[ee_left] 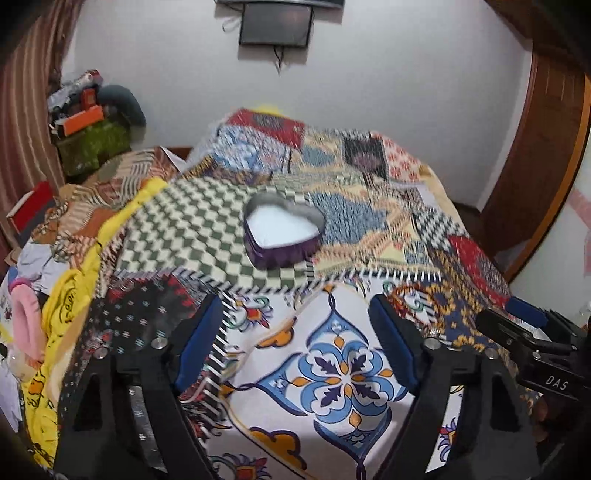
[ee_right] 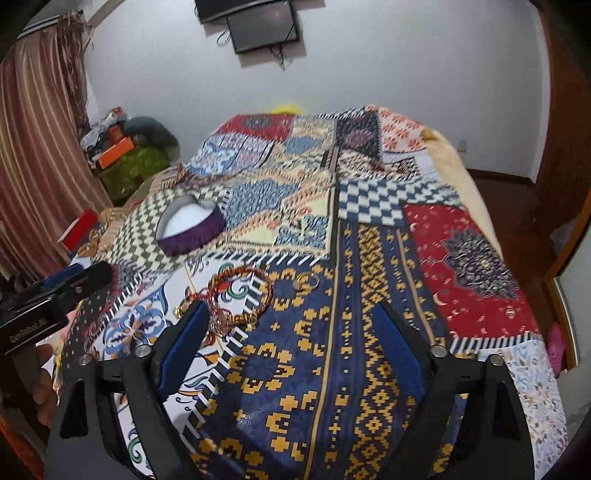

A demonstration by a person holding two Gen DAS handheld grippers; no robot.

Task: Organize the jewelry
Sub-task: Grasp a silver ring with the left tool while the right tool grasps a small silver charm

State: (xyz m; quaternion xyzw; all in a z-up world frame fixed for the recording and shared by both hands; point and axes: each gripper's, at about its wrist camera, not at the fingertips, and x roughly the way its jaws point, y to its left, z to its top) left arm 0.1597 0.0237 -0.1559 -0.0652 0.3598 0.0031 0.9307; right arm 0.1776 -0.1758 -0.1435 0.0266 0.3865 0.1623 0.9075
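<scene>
A heart-shaped purple box [ee_left: 283, 230] with a white inside stands open on the patchwork bedspread; it also shows in the right wrist view [ee_right: 189, 226]. My left gripper [ee_left: 297, 314] is open and empty, hovering short of the box. My right gripper [ee_right: 291, 321] is open and empty. A red-and-gold beaded bracelet [ee_right: 240, 295] lies on the bedspread just beyond its left finger. A small gold ring [ee_right: 307, 282] lies ahead between the fingers. The right gripper's tip [ee_left: 524, 325] shows at the right of the left wrist view; the left gripper's tip [ee_right: 74, 284] shows at the left of the right wrist view.
The patchwork bedspread [ee_right: 461, 258] covers the bed. A pile of boxes and clothes [ee_left: 88, 122] stands at the far left by a striped curtain [ee_right: 40, 147]. A red box [ee_right: 79, 229] lies at the bed's left edge. A dark screen [ee_right: 262, 27] hangs on the wall.
</scene>
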